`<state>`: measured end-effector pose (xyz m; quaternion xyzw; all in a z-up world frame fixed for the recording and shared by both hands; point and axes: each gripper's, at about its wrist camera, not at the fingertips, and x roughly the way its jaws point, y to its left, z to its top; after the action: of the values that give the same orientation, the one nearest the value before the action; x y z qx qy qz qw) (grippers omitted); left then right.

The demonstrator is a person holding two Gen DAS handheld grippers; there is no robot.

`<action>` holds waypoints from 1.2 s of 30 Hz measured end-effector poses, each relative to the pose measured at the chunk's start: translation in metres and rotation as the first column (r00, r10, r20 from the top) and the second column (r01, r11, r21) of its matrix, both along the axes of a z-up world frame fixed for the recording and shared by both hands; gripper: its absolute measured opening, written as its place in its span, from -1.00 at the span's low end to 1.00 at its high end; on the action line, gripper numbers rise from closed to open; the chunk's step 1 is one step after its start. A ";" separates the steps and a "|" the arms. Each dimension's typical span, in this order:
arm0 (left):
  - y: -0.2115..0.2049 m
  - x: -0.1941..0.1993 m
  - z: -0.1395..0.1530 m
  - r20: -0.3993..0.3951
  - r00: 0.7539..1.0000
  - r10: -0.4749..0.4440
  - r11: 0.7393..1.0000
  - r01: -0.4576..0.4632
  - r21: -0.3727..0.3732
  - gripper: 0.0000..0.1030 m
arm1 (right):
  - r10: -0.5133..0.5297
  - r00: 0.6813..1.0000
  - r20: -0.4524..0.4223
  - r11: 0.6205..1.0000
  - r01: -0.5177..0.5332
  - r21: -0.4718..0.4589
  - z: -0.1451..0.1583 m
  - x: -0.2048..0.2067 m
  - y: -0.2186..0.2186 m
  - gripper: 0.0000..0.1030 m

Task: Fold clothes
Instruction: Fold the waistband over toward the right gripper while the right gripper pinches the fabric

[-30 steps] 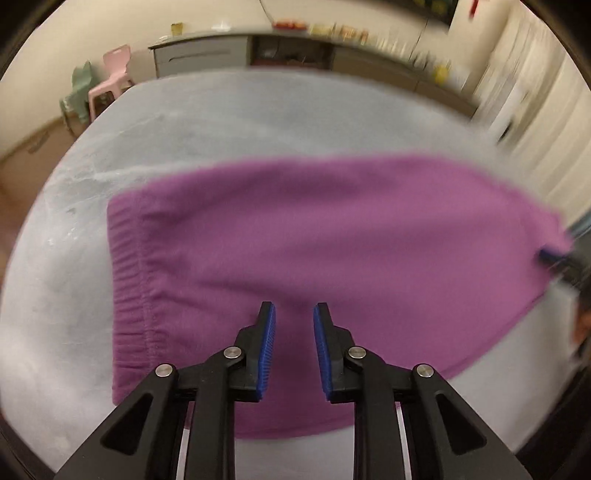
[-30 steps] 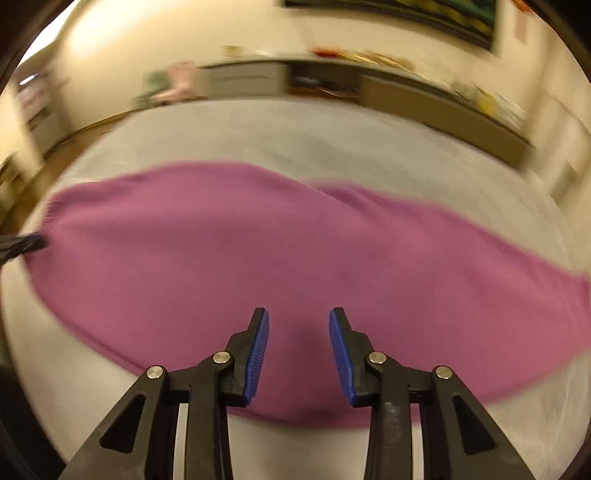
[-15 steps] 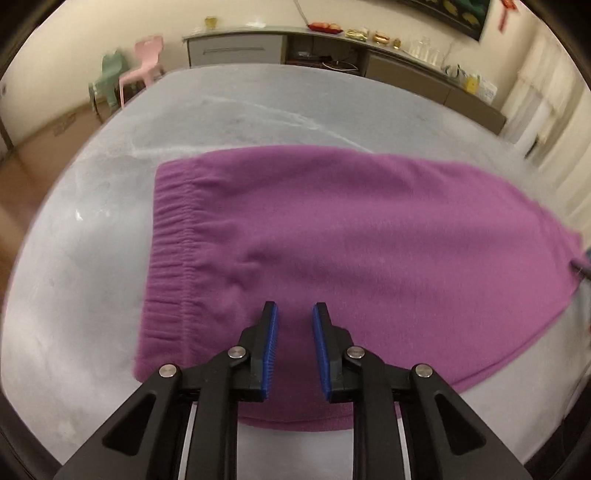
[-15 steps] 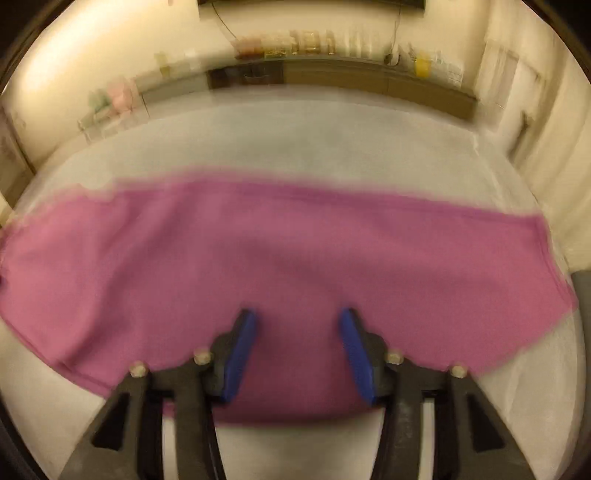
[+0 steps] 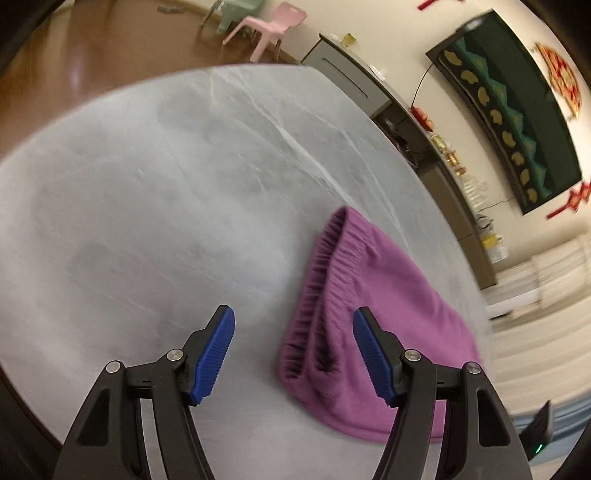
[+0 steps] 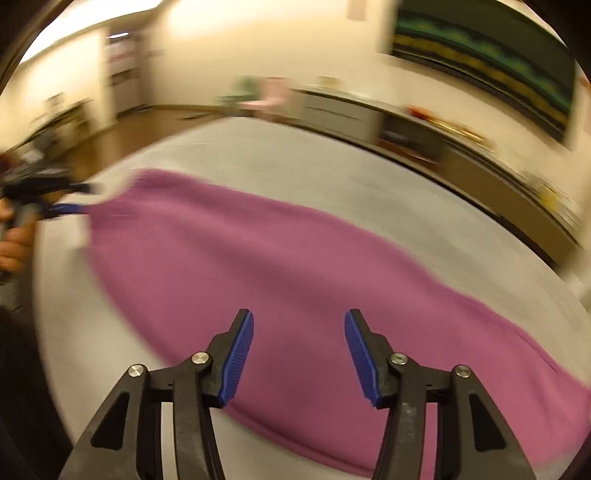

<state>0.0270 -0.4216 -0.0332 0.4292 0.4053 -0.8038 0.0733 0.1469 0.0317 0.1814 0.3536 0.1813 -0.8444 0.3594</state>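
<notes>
Lying flat near the grey marbled table's [image 5: 155, 192] edge, soft purple fleece trousers [image 5: 384, 306] show a ribbed elastic waistband [image 5: 321, 280]; left gripper [image 5: 293, 352] and right gripper [image 6: 299, 354] both released, pink plastic chair [image 5: 269, 27] beyond.

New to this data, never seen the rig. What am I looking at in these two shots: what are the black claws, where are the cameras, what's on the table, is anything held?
There is no robot. A person holds a hand-operated two-finger gripper in each hand, and each gripper carries a fisheye camera looking forward along its fingers.

In the left wrist view, the black arms with blue ribbed pads are the left gripper. It is open, holding nothing, and points at the elastic waistband end of the purple garment.

The right wrist view shows the right gripper, also open and empty, above the same garment, which lies stretched out on the grey table. At that picture's left edge you can see the left gripper at the garment's end.

This frame is blurred.
</notes>
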 end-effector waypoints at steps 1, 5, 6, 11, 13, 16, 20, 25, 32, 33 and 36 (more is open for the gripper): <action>-0.001 -0.002 -0.002 -0.005 1.000 0.000 1.000 0.000 0.032 0.31 | 0.076 0.997 0.007 0.997 -0.076 -0.006 0.005 0.013 -0.030 0.20; -0.006 -0.005 -0.008 -0.012 1.000 -0.008 0.995 0.009 0.096 0.31 | 0.317 0.949 -0.008 0.948 -0.316 0.033 0.007 0.072 -0.135 0.35; -0.006 -0.005 -0.011 -0.004 1.000 -0.010 0.995 0.010 0.104 0.31 | 0.353 0.936 -0.001 0.934 -0.352 0.056 0.000 0.081 -0.157 0.36; -0.012 0.003 -0.013 -0.007 1.000 -0.009 0.986 0.010 0.169 0.32 | 0.329 0.944 0.026 0.936 -0.330 0.125 -0.023 0.072 -0.193 -0.33; -0.013 0.005 -0.012 -0.033 0.999 -0.007 0.977 0.014 0.213 0.36 | 0.276 0.960 0.045 0.957 -0.279 0.076 -0.018 0.054 -0.184 -0.80; -0.009 -0.005 -0.014 -0.088 0.996 -0.002 0.948 0.030 0.316 0.41 | 0.259 0.963 0.076 0.966 -0.259 -0.013 -0.003 0.048 -0.163 -0.82; 0.004 -0.020 -0.015 -0.109 0.993 -0.041 0.930 0.078 0.360 0.41 | 0.267 0.957 0.112 0.962 -0.259 -0.087 0.018 0.058 -0.151 -0.86; 0.019 -0.035 -0.015 -0.045 0.996 -0.072 0.980 0.079 0.183 -0.57 | 0.264 0.945 0.194 0.964 -0.258 -0.058 0.041 0.088 -0.165 -0.83; 0.020 -0.028 -0.003 -0.043 0.997 -0.063 0.995 0.066 0.074 -0.66 | 0.048 0.964 0.261 0.975 0.011 -0.221 0.129 0.066 -0.054 -0.02; 0.025 -0.028 0.001 -0.044 0.996 -0.073 0.996 0.075 0.038 -0.66 | -0.029 0.970 0.241 0.984 0.070 -0.164 0.133 0.053 -0.043 -0.05; 0.042 -0.026 0.017 -0.061 0.992 -0.111 0.990 0.104 -0.097 -0.66 | -0.154 0.968 0.199 0.987 0.143 0.073 0.115 0.015 -0.032 -0.35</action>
<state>0.0007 -0.3795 -0.0160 0.4195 0.3459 -0.8385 0.0363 0.1615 0.0000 0.2965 0.4610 0.1410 -0.8227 0.3014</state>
